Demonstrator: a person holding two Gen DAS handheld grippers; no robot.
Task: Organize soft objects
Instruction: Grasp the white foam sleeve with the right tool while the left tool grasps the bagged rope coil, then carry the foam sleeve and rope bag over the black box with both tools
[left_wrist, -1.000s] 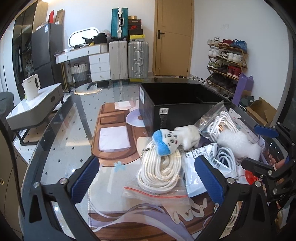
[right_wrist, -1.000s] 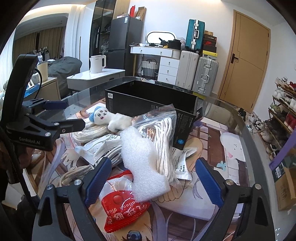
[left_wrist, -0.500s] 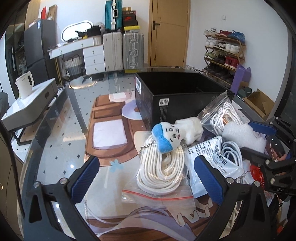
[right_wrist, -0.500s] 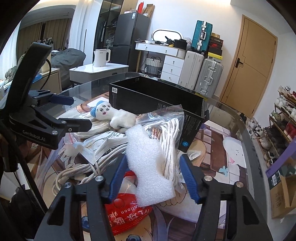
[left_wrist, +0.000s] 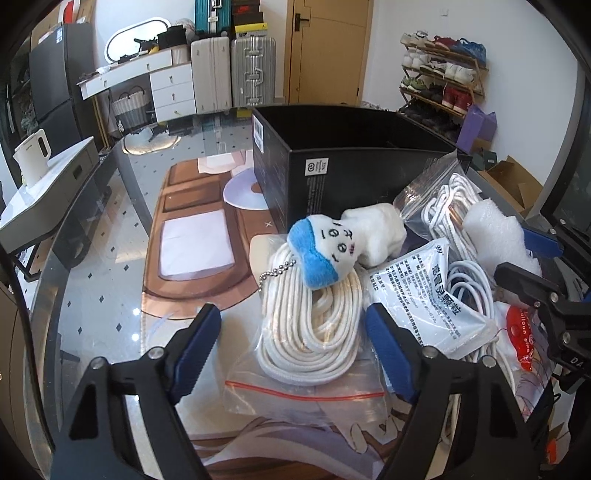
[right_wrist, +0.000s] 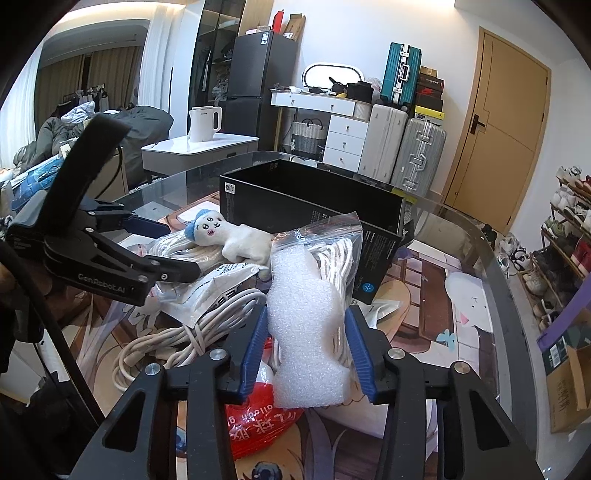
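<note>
So rn your right gripper jaws are closing onto the foam piece on the worktop pile, left gripper narrowing round the bagged rope coil, not gripping yet, box next imo.

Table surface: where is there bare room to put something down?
Free: glass table left of the rope coil, and inside the black box. Crowded: the pile right of the coil, round the plush toy and foam piece.

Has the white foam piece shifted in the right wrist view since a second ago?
No. The foam piece lies at the same spot before the black box; only the right gripper jaws are closing on it.
</note>
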